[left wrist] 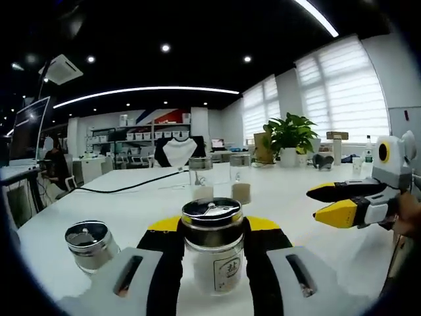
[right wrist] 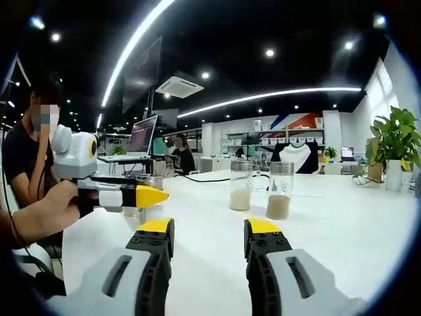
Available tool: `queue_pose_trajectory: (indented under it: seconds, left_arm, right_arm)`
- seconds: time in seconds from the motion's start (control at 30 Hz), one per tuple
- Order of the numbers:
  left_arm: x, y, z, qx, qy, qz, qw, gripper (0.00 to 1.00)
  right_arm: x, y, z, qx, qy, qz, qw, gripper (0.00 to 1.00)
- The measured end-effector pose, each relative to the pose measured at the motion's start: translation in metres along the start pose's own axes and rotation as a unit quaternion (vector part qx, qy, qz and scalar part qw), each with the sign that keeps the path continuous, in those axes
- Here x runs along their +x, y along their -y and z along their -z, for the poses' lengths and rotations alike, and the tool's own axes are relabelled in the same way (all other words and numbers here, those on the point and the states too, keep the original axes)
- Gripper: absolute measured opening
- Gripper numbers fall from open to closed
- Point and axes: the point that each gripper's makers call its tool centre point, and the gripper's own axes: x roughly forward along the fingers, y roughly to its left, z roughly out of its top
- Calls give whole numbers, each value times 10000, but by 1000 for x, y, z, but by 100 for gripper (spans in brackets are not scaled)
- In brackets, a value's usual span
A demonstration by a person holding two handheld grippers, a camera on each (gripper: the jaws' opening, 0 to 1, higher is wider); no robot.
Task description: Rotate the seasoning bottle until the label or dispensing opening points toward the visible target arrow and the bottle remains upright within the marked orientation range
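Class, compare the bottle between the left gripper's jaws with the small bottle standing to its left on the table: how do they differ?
The held bottle sits between the left gripper jaws; the small bottle stands free on the table. The held bottle shows a printed label on its front; the small one shows none. The held bottle looks larger, though it is nearer the camera. Both are upright, clear glass with dark metal lids.

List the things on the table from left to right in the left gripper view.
Small shaker jar → seasoning bottle between the left gripper jaws → right gripper at the right edge.
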Motion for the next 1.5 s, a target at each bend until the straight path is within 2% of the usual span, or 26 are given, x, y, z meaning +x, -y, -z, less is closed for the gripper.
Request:
queue_pose_trajectory:
  seconds: [0.27,0.73,1.1,1.13,1.5]
  left_arm:
    - [0,-7,6,-202,7,-53,9998,37]
    - [0,-11,13,42,-45,-106,9999,37]
    - [-3,-10,14,161,30,-68,9998,37]
    - [-3,-10,13,82,82,-21,9999,37]
    - [-1,-11,13,176,86,-16,9998,38]
  right_arm:
    - [1,3,5,30,-98,47,9999,41]
    - [3,5,4,64,-64,96,9999,41]
    - [4,3,5,17,-64,91,9999,41]
    - [3,3,5,2,-56,101,9999,41]
    - [2,1,6,68,-52,59,9999,41]
